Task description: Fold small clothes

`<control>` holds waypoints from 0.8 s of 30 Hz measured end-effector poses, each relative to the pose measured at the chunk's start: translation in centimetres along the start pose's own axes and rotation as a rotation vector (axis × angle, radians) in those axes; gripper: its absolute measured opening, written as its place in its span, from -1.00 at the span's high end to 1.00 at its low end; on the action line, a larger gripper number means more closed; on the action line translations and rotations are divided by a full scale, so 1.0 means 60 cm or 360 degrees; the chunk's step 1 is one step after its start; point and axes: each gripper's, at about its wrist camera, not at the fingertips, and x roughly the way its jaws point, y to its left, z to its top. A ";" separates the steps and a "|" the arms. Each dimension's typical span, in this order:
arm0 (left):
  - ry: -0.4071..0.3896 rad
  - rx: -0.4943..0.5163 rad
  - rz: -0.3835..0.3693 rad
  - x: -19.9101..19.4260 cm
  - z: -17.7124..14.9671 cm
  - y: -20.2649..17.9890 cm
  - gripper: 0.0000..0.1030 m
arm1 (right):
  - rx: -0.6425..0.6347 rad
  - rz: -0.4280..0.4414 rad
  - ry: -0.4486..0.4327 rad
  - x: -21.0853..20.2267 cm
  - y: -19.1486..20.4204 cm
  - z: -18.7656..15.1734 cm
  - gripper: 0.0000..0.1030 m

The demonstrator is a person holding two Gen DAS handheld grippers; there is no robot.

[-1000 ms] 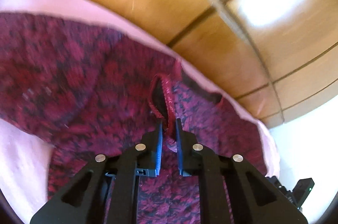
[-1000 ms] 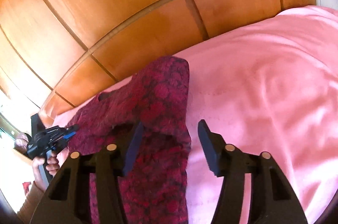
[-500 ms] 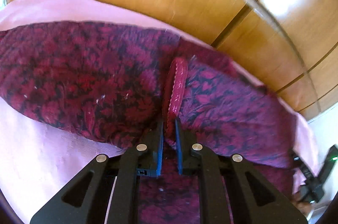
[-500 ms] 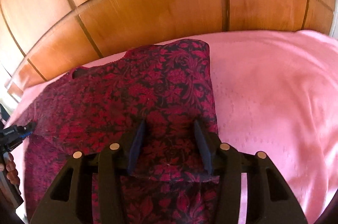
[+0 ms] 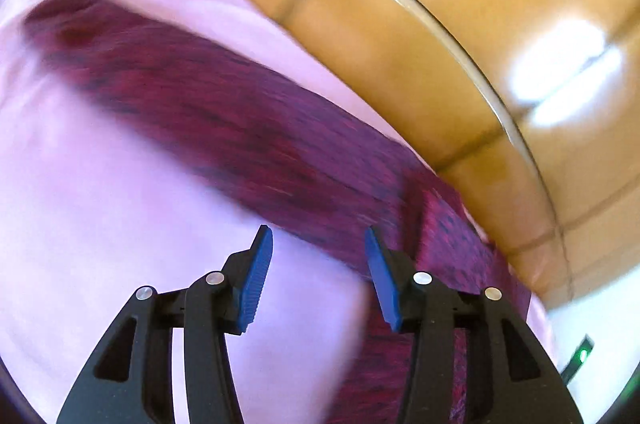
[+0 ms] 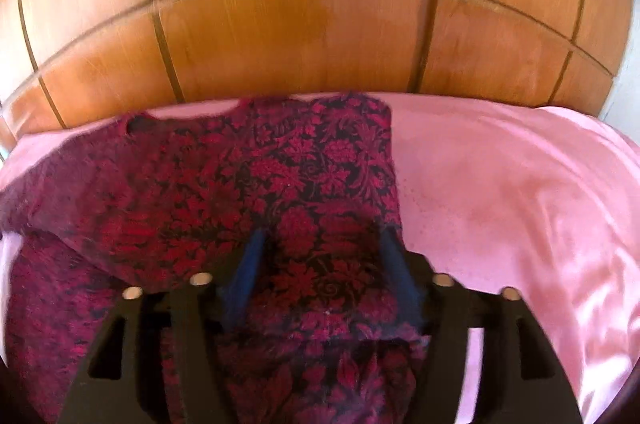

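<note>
Pink sheet covers the bed, wood panels behind; red floral garment lies folded on it. Left gripper jaws just opened, nothing between them (blurry). Right gripper also just widened, jaws apart over the cloth, not pinching.

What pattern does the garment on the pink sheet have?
The garment has red flowers and leaves on a dark ground, clearest in the right wrist view.
</note>
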 end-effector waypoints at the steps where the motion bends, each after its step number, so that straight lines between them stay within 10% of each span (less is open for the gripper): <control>1: -0.0024 -0.0084 0.0026 -0.013 0.013 0.034 -0.03 | -0.0002 0.0012 -0.0016 -0.010 0.003 -0.002 -0.29; 19: -0.0316 -0.0873 0.0018 -0.043 0.159 0.273 -0.26 | -0.0213 0.0211 0.0214 0.013 0.086 -0.086 -0.96; 24: -0.0257 -0.0779 0.0132 -0.022 0.185 0.257 0.76 | -0.0239 0.0181 0.0202 0.012 0.092 -0.088 -0.96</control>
